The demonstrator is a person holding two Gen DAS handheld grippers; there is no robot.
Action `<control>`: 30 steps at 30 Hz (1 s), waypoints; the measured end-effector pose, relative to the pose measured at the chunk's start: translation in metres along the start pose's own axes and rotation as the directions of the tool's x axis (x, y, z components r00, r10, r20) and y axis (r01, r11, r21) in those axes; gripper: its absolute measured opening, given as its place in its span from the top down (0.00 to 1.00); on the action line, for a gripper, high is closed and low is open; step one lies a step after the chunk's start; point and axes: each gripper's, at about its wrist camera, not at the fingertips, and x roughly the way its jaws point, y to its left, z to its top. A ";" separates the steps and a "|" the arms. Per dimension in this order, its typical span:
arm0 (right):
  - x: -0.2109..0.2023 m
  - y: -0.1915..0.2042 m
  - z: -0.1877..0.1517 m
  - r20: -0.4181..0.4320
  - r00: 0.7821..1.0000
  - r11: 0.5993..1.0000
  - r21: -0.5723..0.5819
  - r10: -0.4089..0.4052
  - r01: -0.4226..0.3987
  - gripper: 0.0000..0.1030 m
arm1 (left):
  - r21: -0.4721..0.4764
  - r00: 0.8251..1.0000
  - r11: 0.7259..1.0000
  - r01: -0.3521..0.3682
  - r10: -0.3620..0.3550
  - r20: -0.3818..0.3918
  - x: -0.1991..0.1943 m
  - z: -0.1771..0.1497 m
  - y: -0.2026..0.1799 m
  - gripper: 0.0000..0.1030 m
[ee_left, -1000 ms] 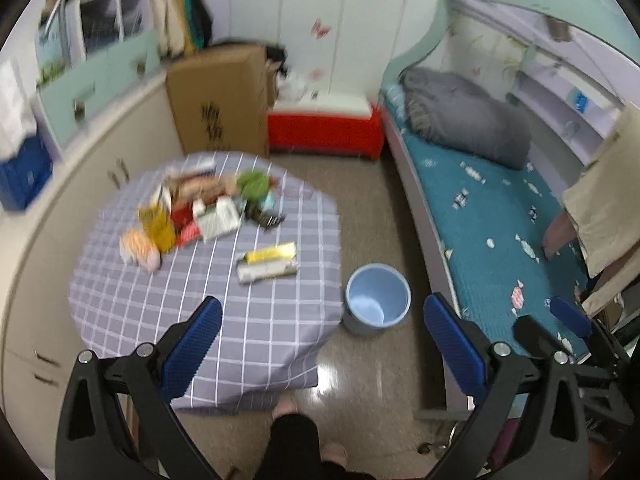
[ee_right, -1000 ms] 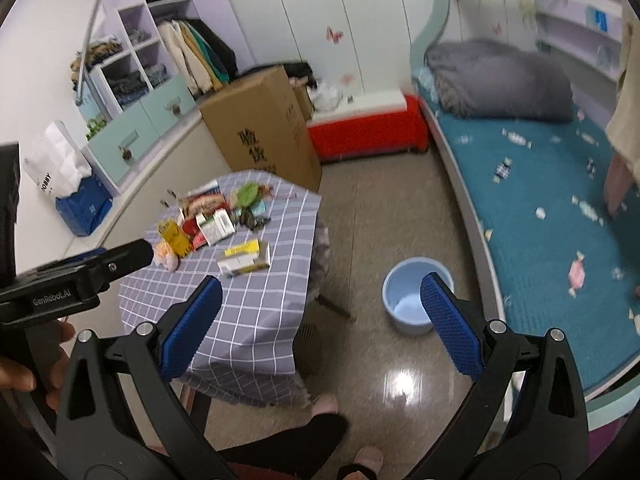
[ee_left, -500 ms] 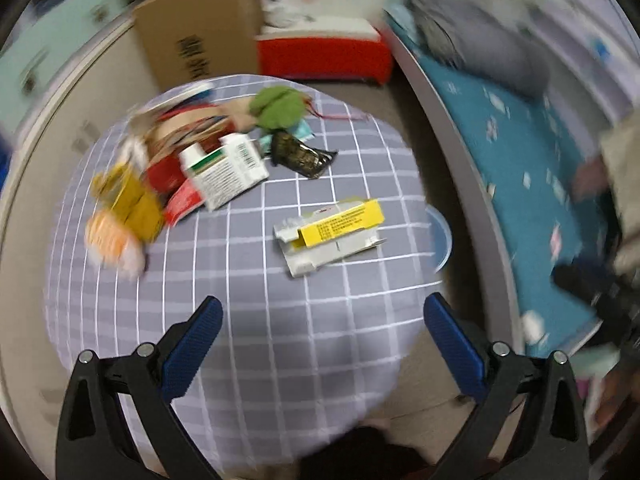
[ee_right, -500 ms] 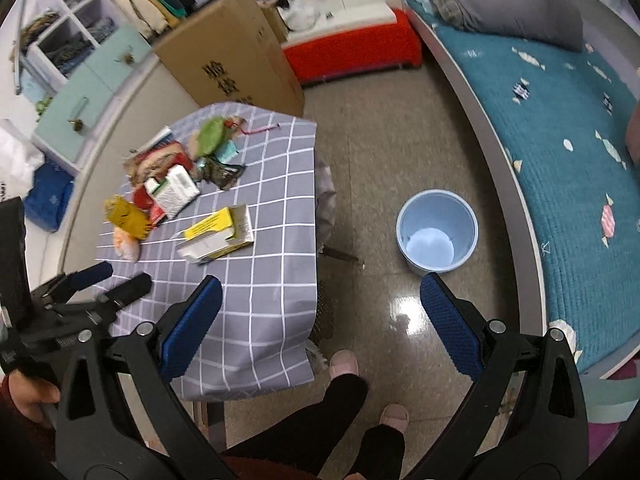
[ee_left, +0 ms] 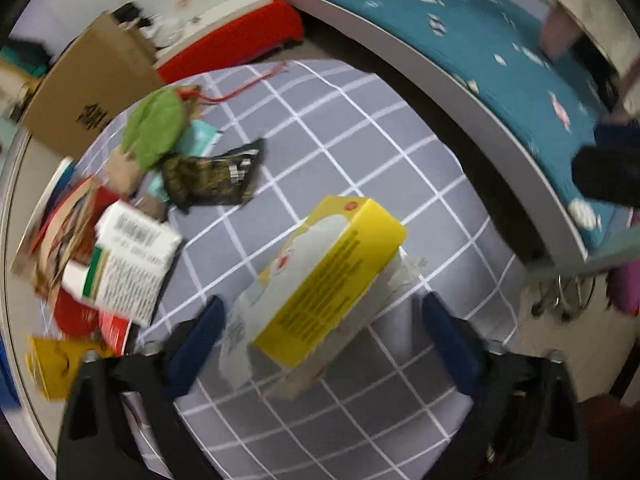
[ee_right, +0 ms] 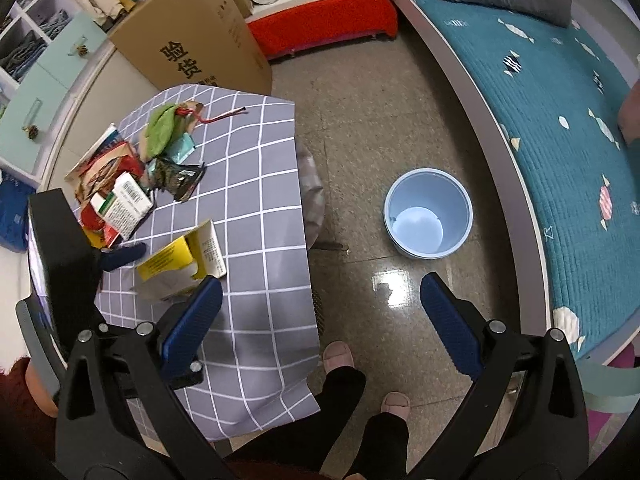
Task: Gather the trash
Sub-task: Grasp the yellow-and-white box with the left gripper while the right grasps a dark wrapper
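Note:
A torn yellow and white carton (ee_left: 320, 280) lies on the grey checked tablecloth (ee_left: 360, 140). My left gripper (ee_left: 322, 306) points down over it, jaws closing, with the carton between the blue fingers (ee_left: 196, 348); the right pad stands clear of it. The right wrist view shows the same carton (ee_right: 180, 256) beside the left gripper's finger (ee_right: 124, 254). My right gripper (ee_right: 320, 320) hangs open and empty over the table's near corner and the floor. A light blue bin (ee_right: 428, 216) stands empty on the floor to the right of the table.
More trash is piled at the table's far left: a white box (ee_right: 128, 200), a dark wrapper (ee_right: 180, 178), a green pouch (ee_right: 162, 130), red and yellow packets. A cardboard box (ee_right: 192, 36), a red bench (ee_right: 320, 28) and a bed (ee_right: 560, 100) ring the floor. The person's feet (ee_right: 340, 356) stand by the table.
The left gripper has dropped close to the table and rolled, so the yellow carton now sits between its narrowing fingers. The right gripper has sunk and tilted further down.

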 end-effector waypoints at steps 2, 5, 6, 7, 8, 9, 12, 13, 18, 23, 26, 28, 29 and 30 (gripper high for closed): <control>0.005 0.002 0.003 -0.008 1.000 1.000 0.011 -0.006 0.006 0.06 | 0.016 0.999 0.999 0.031 -0.031 0.009 0.001 0.005 0.002 0.32; 0.010 0.006 0.009 -0.012 1.000 1.000 0.014 -0.012 0.012 0.06 | -0.003 0.997 0.998 0.068 -0.068 0.033 -0.005 0.006 0.011 0.44; 0.011 0.008 0.011 -0.012 1.000 1.000 0.009 -0.012 0.013 0.06 | -0.039 0.996 0.996 0.085 -0.084 0.040 -0.008 0.006 0.019 0.47; 0.013 0.013 0.016 -0.011 1.000 1.000 -0.001 -0.010 0.010 0.06 | -0.096 0.994 0.990 0.100 -0.096 0.049 -0.012 0.005 0.030 0.48; 0.015 0.017 0.018 -0.011 1.000 1.000 -0.008 -0.007 0.007 0.06 | -0.170 0.992 0.978 0.123 -0.114 0.063 -0.018 0.003 0.044 0.49; 0.017 0.023 0.023 -0.010 1.000 1.000 -0.024 0.002 -0.002 0.06 | -0.229 0.988 0.962 0.147 -0.132 0.079 -0.022 0.000 0.055 0.50; 0.028 0.048 0.035 -0.011 1.000 0.996 -0.092 0.018 -0.019 0.06 | -0.431 0.979 0.881 0.197 -0.154 0.134 -0.039 -0.012 0.095 0.51; 0.032 0.057 0.038 -0.014 1.000 0.993 -0.118 0.027 -0.028 0.07 | -0.470 0.979 0.861 0.196 -0.142 0.147 -0.044 -0.015 0.105 0.51; 0.060 0.110 0.056 -0.020 0.998 0.954 -0.294 0.059 -0.062 0.20 | -0.596 0.980 0.788 0.156 -0.047 0.194 -0.070 -0.025 0.143 0.51; 0.088 0.160 0.068 0.008 0.998 0.867 -0.496 0.055 -0.044 0.21 | -0.643 0.985 0.756 0.124 -0.013 0.175 -0.071 -0.025 0.162 0.51; 0.105 0.178 0.072 -0.010 0.998 0.822 -0.567 0.059 -0.054 0.24 | -0.654 0.986 0.746 0.127 -0.024 0.164 -0.072 -0.035 0.168 0.51; 0.118 0.183 0.073 -0.053 0.998 0.794 -0.603 0.046 -0.069 0.49 | -0.654 0.987 0.746 0.126 -0.027 0.159 -0.072 -0.037 0.170 0.51; 0.122 0.184 0.072 -0.074 0.996 0.787 -0.611 0.042 -0.078 0.72 | -0.654 0.988 0.746 0.124 -0.028 0.155 -0.071 -0.040 0.172 0.50; 0.123 0.184 0.072 -0.073 0.997 0.781 -0.620 0.038 -0.075 0.72 | -0.655 0.988 0.745 0.126 -0.032 0.153 -0.070 -0.041 0.172 0.50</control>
